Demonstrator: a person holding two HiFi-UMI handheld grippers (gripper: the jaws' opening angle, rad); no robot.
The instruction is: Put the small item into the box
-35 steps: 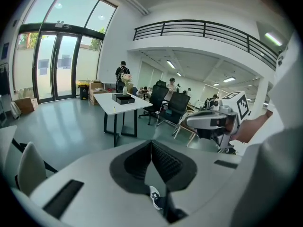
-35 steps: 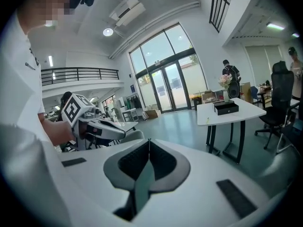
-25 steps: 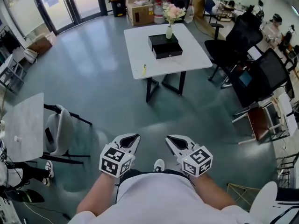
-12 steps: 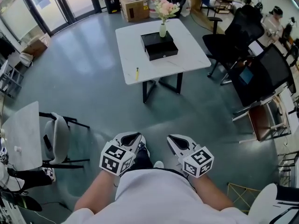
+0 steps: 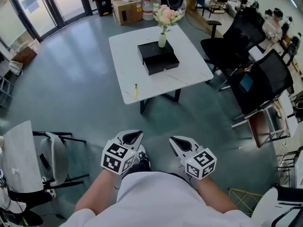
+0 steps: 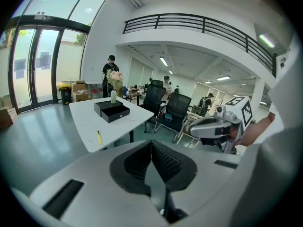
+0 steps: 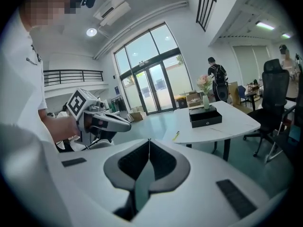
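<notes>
Office: white table (image 5: 189, 74) well ahead | my left gripper (image 5: 134, 136), right gripper (image 5: 178, 142): jaws together, empty | small yellow item (image 5: 135, 91) lies near black box (image 5: 157, 56) | nothing done yet

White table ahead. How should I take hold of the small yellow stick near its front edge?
Grip the small yellow stick across its middle, from straight above, jaws spanning its narrow width. It lies flat on the white table, lengthwise away from you, apart from the black box; it looks too low for a side approach.
</notes>
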